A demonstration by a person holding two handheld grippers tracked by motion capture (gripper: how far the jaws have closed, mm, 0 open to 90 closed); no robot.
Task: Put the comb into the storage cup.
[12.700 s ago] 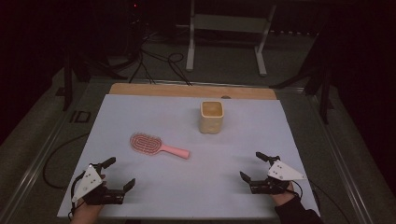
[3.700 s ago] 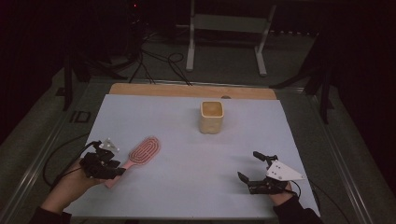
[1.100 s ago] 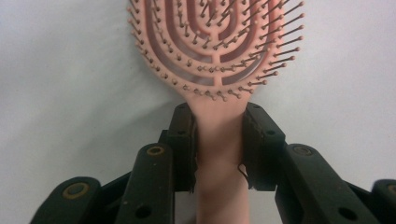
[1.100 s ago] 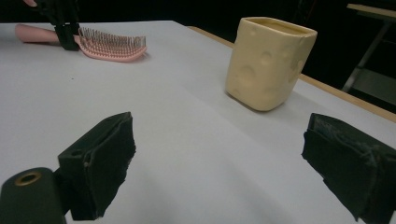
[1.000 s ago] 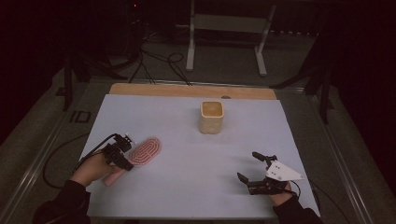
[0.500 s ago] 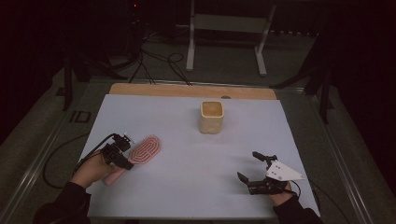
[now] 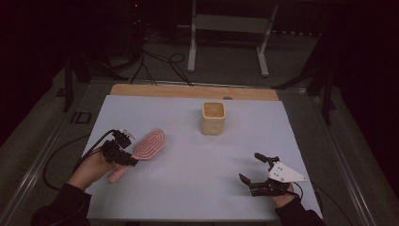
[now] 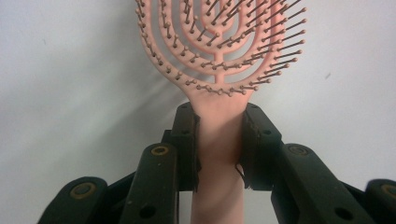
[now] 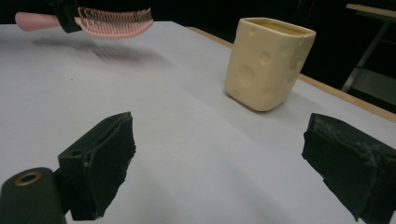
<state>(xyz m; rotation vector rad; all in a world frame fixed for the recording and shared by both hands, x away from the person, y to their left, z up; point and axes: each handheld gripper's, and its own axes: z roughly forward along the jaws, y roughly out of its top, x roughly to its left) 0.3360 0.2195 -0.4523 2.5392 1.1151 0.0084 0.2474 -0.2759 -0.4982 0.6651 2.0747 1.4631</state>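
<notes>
High view: pink hairbrush [image 7: 147,145] held at handle by left claw [image 7: 123,153], at left part of white surface [image 7: 188,188]; cream cup [image 7: 213,117] seen standing upright toward far middle; right claw [image 7: 256,170] rested at near right, spread wide, nothing gripped.

Left gripper view: handle pinched between both jaws just below bristled head, bristles faced to camera.

Right gripper view: jaws set well apart; cup seen beyond them; brush [image 9: 112,21] carried clear above surface, shadow cast beneath.

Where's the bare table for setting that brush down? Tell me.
Widest patch: mid-table, between the brush, the cup and the right gripper. Also bare: the far left corner behind the brush, and right of the cup. Crowded only by the left gripper.
</notes>
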